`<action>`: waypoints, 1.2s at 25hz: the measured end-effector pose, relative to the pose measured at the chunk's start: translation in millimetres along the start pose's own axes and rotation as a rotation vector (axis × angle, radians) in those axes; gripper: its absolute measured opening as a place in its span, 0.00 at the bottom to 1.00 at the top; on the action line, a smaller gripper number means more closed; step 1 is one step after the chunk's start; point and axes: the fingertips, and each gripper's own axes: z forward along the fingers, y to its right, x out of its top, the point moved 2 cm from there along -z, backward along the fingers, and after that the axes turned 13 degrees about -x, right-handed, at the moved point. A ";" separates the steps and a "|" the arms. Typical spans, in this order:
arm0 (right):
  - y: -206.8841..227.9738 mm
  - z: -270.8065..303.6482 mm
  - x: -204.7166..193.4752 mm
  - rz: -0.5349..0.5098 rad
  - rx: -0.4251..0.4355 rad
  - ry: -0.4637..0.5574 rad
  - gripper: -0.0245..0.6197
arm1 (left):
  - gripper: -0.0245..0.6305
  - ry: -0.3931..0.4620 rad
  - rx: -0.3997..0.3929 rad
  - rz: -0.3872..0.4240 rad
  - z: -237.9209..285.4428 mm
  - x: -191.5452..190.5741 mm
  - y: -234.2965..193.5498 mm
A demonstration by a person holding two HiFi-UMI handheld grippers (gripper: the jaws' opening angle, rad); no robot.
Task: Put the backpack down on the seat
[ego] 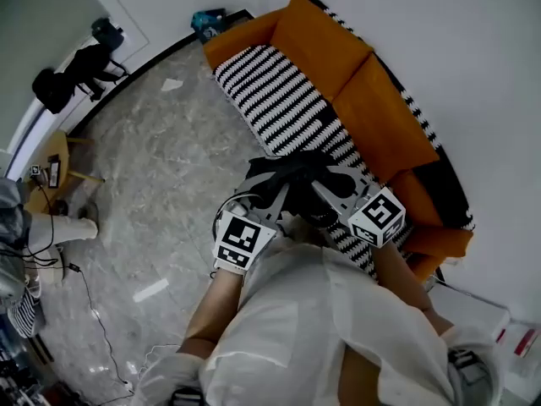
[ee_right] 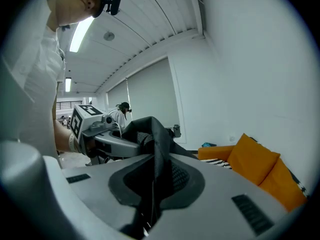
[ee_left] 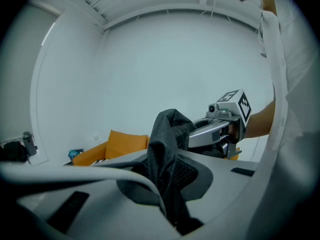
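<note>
The black backpack (ego: 292,174) hangs just above the sofa's black-and-white striped seat (ego: 275,100), near its right end. My left gripper (ego: 272,194) is shut on a black mesh strap (ee_left: 167,149) of the backpack. From the other side my right gripper (ego: 331,191) is shut on another black strap (ee_right: 156,151). The two grippers face each other, and each shows in the other's view: the right gripper (ee_left: 222,126) and the left gripper (ee_right: 102,139). Orange back cushions (ego: 338,66) stand behind the seat.
A small wooden table (ego: 55,163) stands at the left on the marble floor, with a black bag (ego: 76,70) by the wall beyond it. Cables (ego: 93,311) lie on the floor at lower left. A teal object (ego: 207,19) sits by the sofa's far end.
</note>
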 end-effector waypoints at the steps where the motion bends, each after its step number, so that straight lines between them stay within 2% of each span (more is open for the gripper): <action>1: -5.0 9.1 2.9 -0.002 0.004 0.003 0.10 | 0.12 0.004 0.007 0.001 -7.4 -1.1 -7.7; 7: -22.6 56.0 19.2 -0.017 0.047 -0.013 0.10 | 0.12 0.033 0.061 -0.025 -37.7 -4.6 -48.2; 16: -6.9 122.1 42.4 -0.065 0.137 -0.029 0.10 | 0.12 0.056 0.127 -0.102 -42.9 -1.7 -112.5; 25: 52.3 200.0 80.0 -0.043 0.234 -0.004 0.10 | 0.12 0.040 0.170 -0.125 -15.1 30.6 -205.3; 30: 76.8 240.7 103.0 -0.052 0.222 0.019 0.10 | 0.12 0.060 0.151 -0.133 -5.8 43.1 -254.0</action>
